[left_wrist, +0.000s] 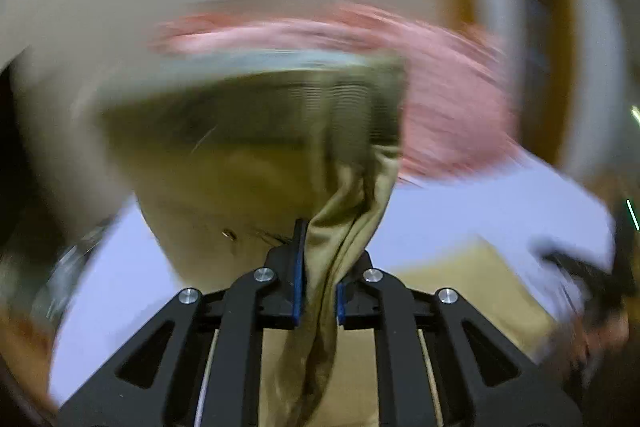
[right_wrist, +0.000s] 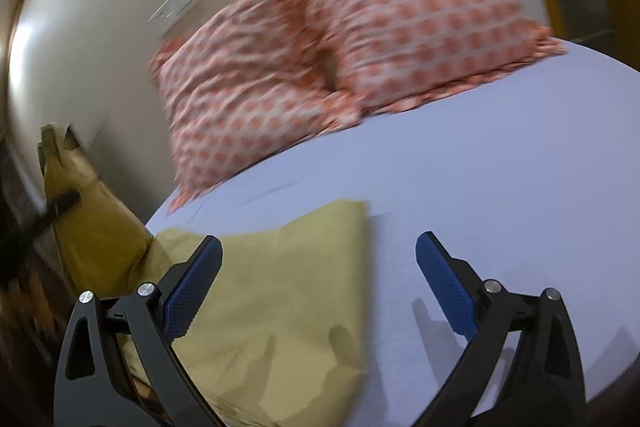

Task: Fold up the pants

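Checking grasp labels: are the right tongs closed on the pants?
No: the right tongs stand wide open above the pants on the bed sheet, gripping nothing.

Pants [right_wrist: 280, 291] flat on bed [right_wrist: 500, 187] at near left, under and between right gripper [right_wrist: 318, 267] fingers, left finger [right_wrist: 192, 287] over cloth, right finger [right_wrist: 444, 287] over bare sheet beside it. Two pillows [right_wrist: 340, 47] side by side at far end of bed, against wall [right_wrist: 100, 7], well apart from pants; one end of pants raised off left edge of bed. In left wrist view, bunched pants [left_wrist: 320, 267] pinched in left gripper [left_wrist: 319, 301], rest spread ahead above bed [left_wrist: 460, 227], pillows [left_wrist: 440, 87] behind, blurred.
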### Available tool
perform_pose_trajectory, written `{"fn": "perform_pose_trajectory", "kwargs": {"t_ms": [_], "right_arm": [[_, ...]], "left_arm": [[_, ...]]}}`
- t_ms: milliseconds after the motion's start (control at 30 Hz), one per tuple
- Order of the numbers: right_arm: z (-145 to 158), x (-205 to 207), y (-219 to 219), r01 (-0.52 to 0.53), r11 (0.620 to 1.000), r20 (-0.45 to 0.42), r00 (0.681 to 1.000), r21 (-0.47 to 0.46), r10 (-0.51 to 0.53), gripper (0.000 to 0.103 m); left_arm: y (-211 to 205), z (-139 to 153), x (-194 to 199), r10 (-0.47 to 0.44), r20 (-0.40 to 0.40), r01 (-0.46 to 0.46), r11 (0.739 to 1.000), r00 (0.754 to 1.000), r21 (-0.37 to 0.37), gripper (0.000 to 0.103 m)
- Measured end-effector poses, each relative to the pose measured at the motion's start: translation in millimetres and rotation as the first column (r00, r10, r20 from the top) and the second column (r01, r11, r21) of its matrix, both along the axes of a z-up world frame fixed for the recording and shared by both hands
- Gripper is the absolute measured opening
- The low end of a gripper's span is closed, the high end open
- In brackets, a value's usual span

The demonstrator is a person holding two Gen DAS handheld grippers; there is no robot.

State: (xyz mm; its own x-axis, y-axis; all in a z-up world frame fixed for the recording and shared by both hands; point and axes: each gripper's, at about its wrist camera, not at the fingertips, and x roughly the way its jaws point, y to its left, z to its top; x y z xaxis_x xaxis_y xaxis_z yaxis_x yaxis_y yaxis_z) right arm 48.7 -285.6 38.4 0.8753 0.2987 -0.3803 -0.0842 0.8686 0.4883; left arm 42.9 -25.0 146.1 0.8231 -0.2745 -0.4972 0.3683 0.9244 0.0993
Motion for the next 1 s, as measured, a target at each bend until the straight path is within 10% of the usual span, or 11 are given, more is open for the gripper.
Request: {"fn": "perform_pose_trajectory", "kwargs": {"t_ms": [167, 267, 767, 900, 1000], "right_arm": [[-6.6, -5.6, -31.8, 0.019, 0.996, -0.028, 0.999, 0.092, -0.017, 0.099], [-10.2, 1.7, -33.9, -0.038, 0.991, -0.056, 0.997, 0.127, 0.045, 0.099], [-28.7, 60.0, 13.7, -0.169, 0.984, -0.237, 0.955, 0.059, 0.179, 0.078], [-27.8, 66.7, 19.8, -0.209, 0.978, -0.252, 0.945, 0.023, 0.208, 0.068], [-30.8, 69.8, 12.6, -0.219, 0.975, -0.253, 0.942, 0.036, 0.221, 0.053]], "left_arm": [[-98.0, -92.5, -25.4, -0.28, -0.198, 0.317, 0.929, 0.939, 0.19, 0.012], [-108.2, -116.4, -46.2, -0.27, -0.143, 0.301, 0.907, 0.952, 0.294, 0.012], [-101.7, -118.3, -71.8, -0.327, -0.112, 0.342, 0.924, 0.938, 0.172, 0.013], [-58.9, -77.9, -77.2, -0.367, -0.075, 0.369, 0.93, 0.927, 0.01, 0.038], [-4.9, -49.5, -64.8, -0.25, -0.039, 0.245, 0.964, 0.967, -0.099, 0.069]]}}
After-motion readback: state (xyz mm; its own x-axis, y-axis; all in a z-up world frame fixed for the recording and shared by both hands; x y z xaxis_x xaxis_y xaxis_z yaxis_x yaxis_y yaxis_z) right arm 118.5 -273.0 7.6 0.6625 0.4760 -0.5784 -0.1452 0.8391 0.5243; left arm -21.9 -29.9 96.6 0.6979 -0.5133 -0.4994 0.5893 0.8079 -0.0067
